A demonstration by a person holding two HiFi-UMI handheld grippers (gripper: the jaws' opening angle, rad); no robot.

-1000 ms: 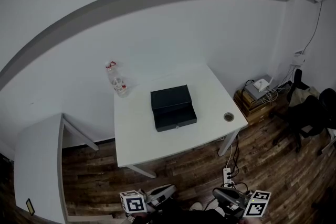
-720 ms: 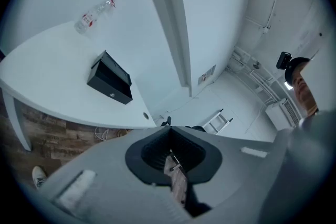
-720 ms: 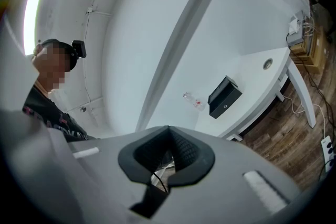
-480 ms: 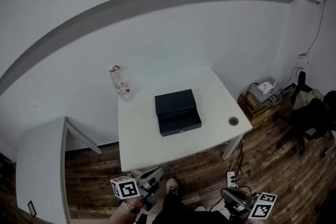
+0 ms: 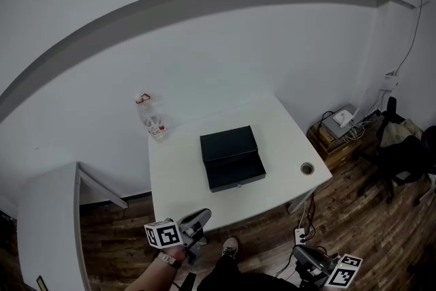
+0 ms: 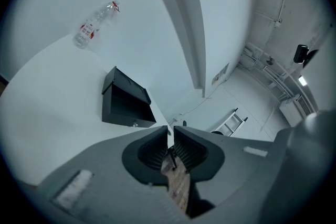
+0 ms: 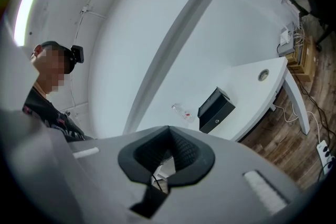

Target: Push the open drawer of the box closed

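A black box [image 5: 230, 157] sits mid-table on the white table [image 5: 184, 180], with its drawer [image 5: 237, 175] pulled out toward the near edge. It also shows in the left gripper view as the box [image 6: 125, 99] and, far off, in the right gripper view as the box [image 7: 215, 108]. My left gripper [image 5: 202, 215] hovers just short of the table's front edge; in its own view the left gripper [image 6: 170, 129] has its jaws opening, a narrow gap between them and nothing in it. My right gripper [image 5: 300, 255] hangs low over the floor; the right gripper [image 7: 169, 128] is shut and empty.
A clear plastic bottle [image 5: 151, 119] stands at the table's back left corner. A round cable hole [image 5: 307, 168] is near the right front corner. A second white table [image 5: 48, 215] stands left. Cartons and cables [image 5: 337, 125], a power strip [image 5: 300, 235] and a dark chair [image 5: 409, 153] lie to the right.
My left gripper has risen and moved forward toward the table's front edge. The right gripper stays low at the bottom right. The view has shifted slightly.
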